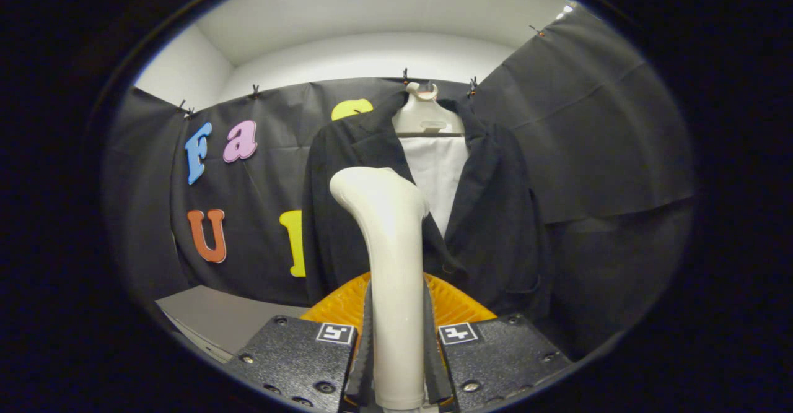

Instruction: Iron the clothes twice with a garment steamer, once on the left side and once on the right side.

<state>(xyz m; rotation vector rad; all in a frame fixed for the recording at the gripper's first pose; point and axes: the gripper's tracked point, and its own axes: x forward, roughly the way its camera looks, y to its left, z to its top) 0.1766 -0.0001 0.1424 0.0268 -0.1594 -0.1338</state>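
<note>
beyond, black jacket on hanger; jaws clamped on upright steamer

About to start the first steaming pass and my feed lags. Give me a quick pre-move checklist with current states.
1. Gripper shut on the steamer handle, both fingers pressing: ok.
2. Steamer upright, head above the fingers: ok.
3. Black jacket hanging on its hanger, beyond the steamer: ok.
4. Steamer head touching the fabric: cannot tell.
5. Steam coming out: cannot tell; none visible.
6. Path to the jacket's left panel free of obstacles: ok; the orange object sits low behind the fingers.
</note>
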